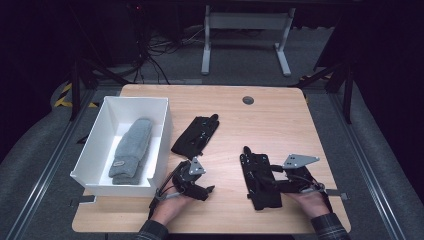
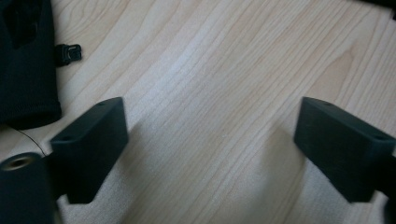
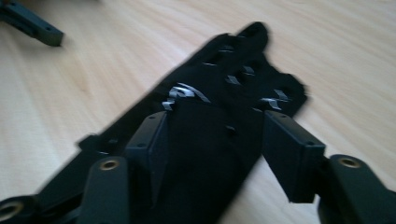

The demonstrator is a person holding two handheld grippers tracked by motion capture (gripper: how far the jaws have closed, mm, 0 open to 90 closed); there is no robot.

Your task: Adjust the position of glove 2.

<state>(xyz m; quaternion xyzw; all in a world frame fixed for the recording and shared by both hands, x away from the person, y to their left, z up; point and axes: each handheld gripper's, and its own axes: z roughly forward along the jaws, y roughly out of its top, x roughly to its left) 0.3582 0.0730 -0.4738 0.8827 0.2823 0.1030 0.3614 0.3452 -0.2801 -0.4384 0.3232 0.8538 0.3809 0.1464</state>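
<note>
Black gloves laid out on a wooden table beside a white bin

The right gripper [image 1: 280, 181] is seen at lower right, jaws parted astride a black glove [image 1: 260, 180], not pinching it. The left gripper [image 1: 202, 190], lower centre, is spread over bare table [image 1: 280, 120]. A second black glove [image 1: 196, 135] lies mid-frame; a grey sock [image 1: 131, 150] rests in the white bin [image 1: 162, 130] at left.

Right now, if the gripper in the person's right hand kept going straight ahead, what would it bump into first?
Probably the flat black fabric glove on the wooden table: it lies right between and ahead of the right gripper, whose jaws stand apart.
</note>
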